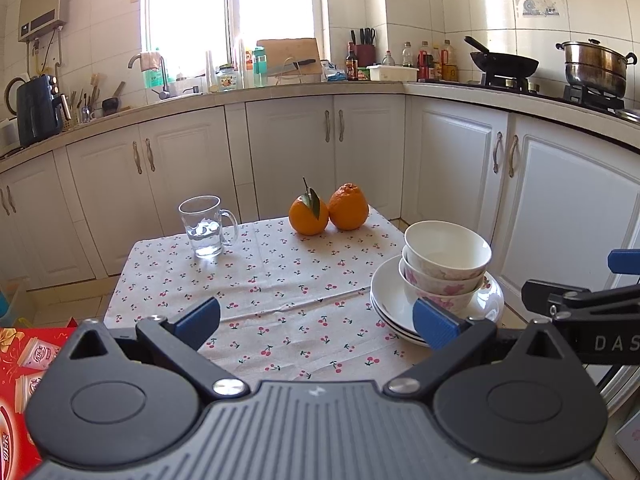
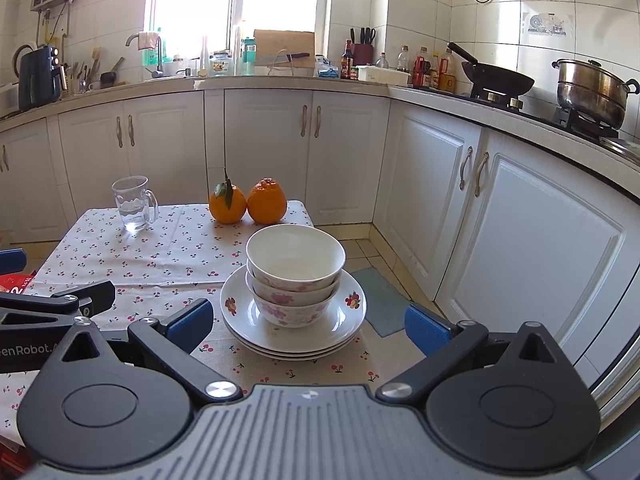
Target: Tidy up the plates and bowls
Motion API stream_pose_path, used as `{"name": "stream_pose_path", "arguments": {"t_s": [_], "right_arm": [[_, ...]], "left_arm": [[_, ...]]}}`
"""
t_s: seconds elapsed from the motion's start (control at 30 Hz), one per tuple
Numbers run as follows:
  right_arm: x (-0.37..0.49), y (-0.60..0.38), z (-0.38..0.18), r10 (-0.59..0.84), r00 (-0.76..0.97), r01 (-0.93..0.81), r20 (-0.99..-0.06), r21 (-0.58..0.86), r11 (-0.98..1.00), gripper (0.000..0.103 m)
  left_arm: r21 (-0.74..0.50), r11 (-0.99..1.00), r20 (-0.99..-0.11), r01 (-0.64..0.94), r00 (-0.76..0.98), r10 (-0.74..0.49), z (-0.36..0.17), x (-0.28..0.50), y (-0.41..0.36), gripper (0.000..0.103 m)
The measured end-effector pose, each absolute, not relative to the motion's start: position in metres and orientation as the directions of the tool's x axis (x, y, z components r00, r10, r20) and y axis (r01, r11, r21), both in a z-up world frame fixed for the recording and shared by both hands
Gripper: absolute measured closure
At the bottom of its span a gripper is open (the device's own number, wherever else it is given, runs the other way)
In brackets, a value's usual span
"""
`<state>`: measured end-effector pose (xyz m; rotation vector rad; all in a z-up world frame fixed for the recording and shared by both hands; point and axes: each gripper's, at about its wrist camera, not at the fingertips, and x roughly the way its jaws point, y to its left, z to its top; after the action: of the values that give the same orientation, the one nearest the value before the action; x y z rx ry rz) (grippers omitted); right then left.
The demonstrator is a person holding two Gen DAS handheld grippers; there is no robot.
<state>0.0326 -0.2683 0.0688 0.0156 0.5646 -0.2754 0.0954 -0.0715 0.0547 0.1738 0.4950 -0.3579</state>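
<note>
Three nested bowls (image 2: 295,276) sitting on a stack of plates (image 2: 294,334), three by the visible rims, at the near right part of the surface (image 2: 160,264), close to its right edge. Top bowl plain white inside, lower two with pink flowers; plates with red flower marks on the rim. All upright, nothing tilted.

Right hand-held gripper (image 2: 308,326) level with the stack, fingers spread wide, blue pads either side of the plates, touching nothing. Left hand-held gripper (image 1: 316,322) also spread wide and empty, over bare cloth left of the stack; its right pad overlaps the plate rim in the left wrist view, contact unclear.

Judgement: sorting looks done or nearly so, everything stacked by type. If the stack needs moving:
- Grip the plate rims, not the bowls; glazed bowl walls likely slip.
- Go in low and flat, pad under the bottom rim, or the plates shear apart.
- Lift slow, keep level; the tall bowl tower is top-heavy.
- Mind the surface's right edge: little margin, floor below.
- Safer option: lift the bowls off as one unit first, left hand-held gripper steadying the plates.

Further back, well apart: glass mug (image 2: 133,205), two oranges (image 2: 248,202) at the far edge. Not in the way.
</note>
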Motion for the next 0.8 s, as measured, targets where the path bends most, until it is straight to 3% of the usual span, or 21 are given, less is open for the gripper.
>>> {"name": "stream_pose_path", "arguments": {"t_s": [0.8], "right_arm": [[0.0307,-0.2673,0.0702,-0.258,0.811,0.264,-0.525,-0.065,0.962,0.000]], "left_arm": [[0.069,0.924,-0.496,0.376,0.817,-0.295,0.0542,0.0965,-0.0698,0.001]]}}
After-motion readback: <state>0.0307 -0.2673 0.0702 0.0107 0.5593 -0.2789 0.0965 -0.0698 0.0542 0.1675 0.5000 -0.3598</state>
